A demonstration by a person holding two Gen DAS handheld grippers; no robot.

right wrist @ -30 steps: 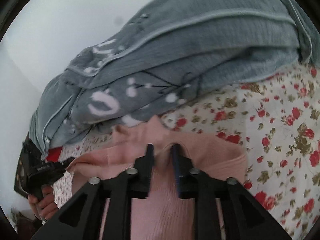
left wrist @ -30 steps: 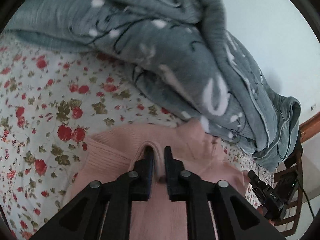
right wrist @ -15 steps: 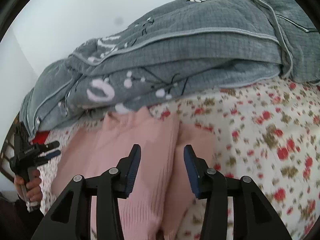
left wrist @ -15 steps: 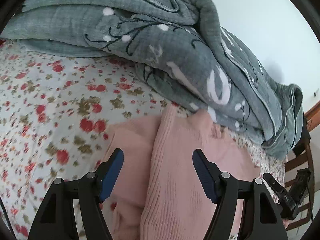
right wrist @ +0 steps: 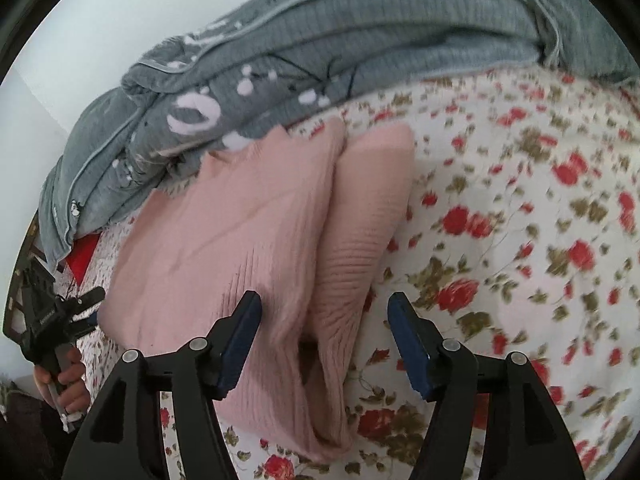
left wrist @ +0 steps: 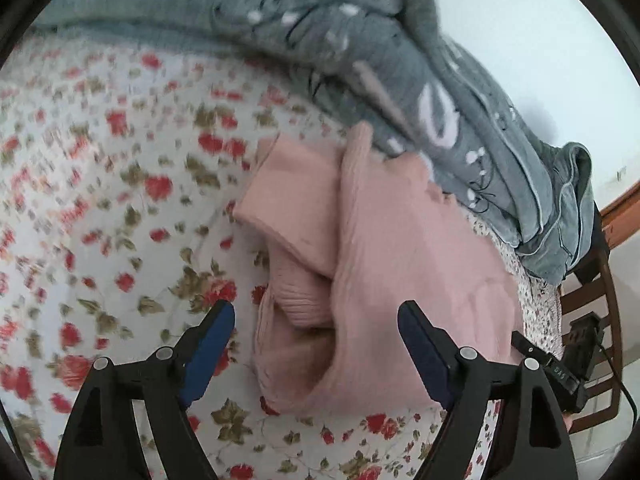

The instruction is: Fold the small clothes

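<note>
Both the left claw (left wrist: 316,324) and right claw (right wrist: 324,316) hover spread apart over the pink sweater (left wrist: 380,248).

One pink sweater (left wrist: 400,264), one grey quilt (left wrist: 460,92)

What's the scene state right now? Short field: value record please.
garment: pink knit sweater, folded in layers, lying on the bedsheet
surface: floral bedsheet
behind garment: grey quilt, bunched, touching the sweater's far edge
left gripper: open, holding nothing
right gripper: open, holding nothing
image quality: motion blur in both views
</note>
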